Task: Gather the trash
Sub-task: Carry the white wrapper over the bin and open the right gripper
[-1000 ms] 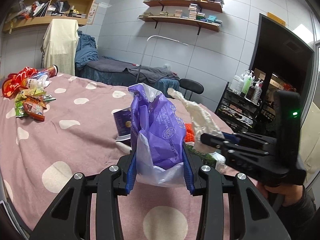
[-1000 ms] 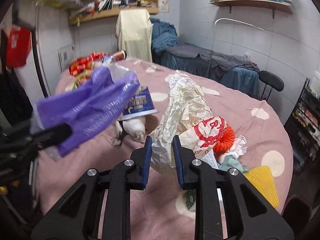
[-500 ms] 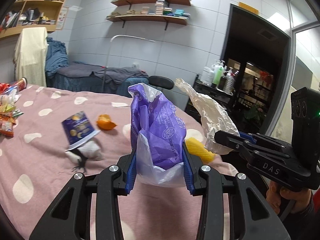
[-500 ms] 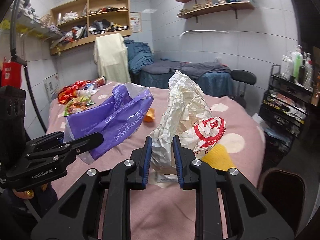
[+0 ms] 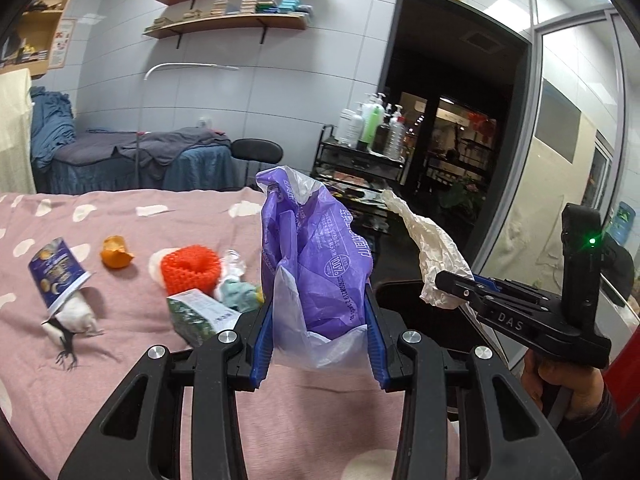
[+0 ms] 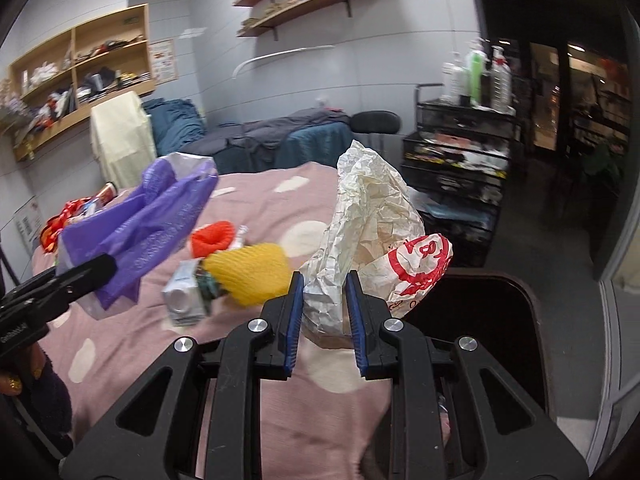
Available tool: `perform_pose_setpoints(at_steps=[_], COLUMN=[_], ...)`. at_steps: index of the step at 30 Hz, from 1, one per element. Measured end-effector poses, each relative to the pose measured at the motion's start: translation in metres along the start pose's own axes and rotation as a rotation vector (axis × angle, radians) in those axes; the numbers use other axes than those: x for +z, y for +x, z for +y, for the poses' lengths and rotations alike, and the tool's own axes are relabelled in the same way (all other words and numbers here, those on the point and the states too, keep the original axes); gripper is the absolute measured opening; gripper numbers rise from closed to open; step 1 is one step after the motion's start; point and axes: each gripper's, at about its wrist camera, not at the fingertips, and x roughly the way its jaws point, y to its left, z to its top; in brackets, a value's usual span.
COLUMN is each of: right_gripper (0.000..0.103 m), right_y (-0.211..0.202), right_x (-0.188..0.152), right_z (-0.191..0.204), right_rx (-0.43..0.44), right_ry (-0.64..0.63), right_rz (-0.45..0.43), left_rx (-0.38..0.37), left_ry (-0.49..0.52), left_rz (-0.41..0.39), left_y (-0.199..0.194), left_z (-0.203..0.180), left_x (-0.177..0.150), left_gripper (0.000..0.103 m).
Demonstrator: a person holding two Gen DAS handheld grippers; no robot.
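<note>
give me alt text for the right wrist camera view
The right gripper clamps a crumpled white paper wrapper with red print beside a pink dotted table, near a dark bin. At left, the left gripper holds a purple plastic bag.

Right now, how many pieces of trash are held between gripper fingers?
2. The purple plastic bag is in the left gripper; the crumpled paper wrapper is in the right gripper. More trash lies loose on the pink bedspread.
</note>
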Motion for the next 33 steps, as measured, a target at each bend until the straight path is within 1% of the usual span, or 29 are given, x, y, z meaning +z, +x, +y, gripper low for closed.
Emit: perform_pose_setpoints(at_steps=[7, 11, 16, 20, 22, 24, 26, 29, 33], right_gripper=[0.023, 0.023, 0.024, 0.025, 0.032, 0.052, 0.062, 0.065, 0.074], right_y=[0.014, 0.032, 0.054, 0.070, 0.075, 0.078, 0.077, 0.072, 0.055], right_x=[-0.019, -0.033, -0.051, -0.063, -0.068, -0.072, -0.074, -0.077, -0.076], right_z=[-0.052, -0.074, -0.089, -0.095, -0.100, -0.103, -0.105, -0.107, -0.110], right_rx=[-0.080, -0.103, -0.099, -0.116, -0.122, -0.125, -0.133, -0.143, -0.195], right_ry=[0.118, 0.175, 0.224, 0.245, 0.272, 0.294, 0.313, 0.327, 0.345], right_rz=[0.062, 0.127, 0.198, 0.244, 0.255, 0.258, 0.253, 0.245, 0.192], left_rx=[-0.037, -0.057, -0.082, -0.097, -0.104, -0.111, -0.117, -0.129, -0.152], left_ry=[0.031, 0.045, 0.058, 0.071, 0.078, 0.082, 0.084, 0.086, 0.101], left_rz=[0.032, 0.047, 0.068, 0.079, 0.084, 0.089, 0.096, 0.107, 0.112], left_y=[0.019, 0.028, 0.037, 0.041, 0.043, 0.045, 0.047, 0.051, 0.055], left_z=[-0.019, -0.026, -0.036, -0.043, -0.046, -0.049, -0.052, -0.056, -0.066], left_x=[0.000, 0.001, -0.001, -0.003, -0.003, -0.005, -0.005, -0.006, -0.004], left_gripper=[0.039, 0.039, 0.039, 0.039, 0.039, 0.039, 0.039, 0.039, 0.039])
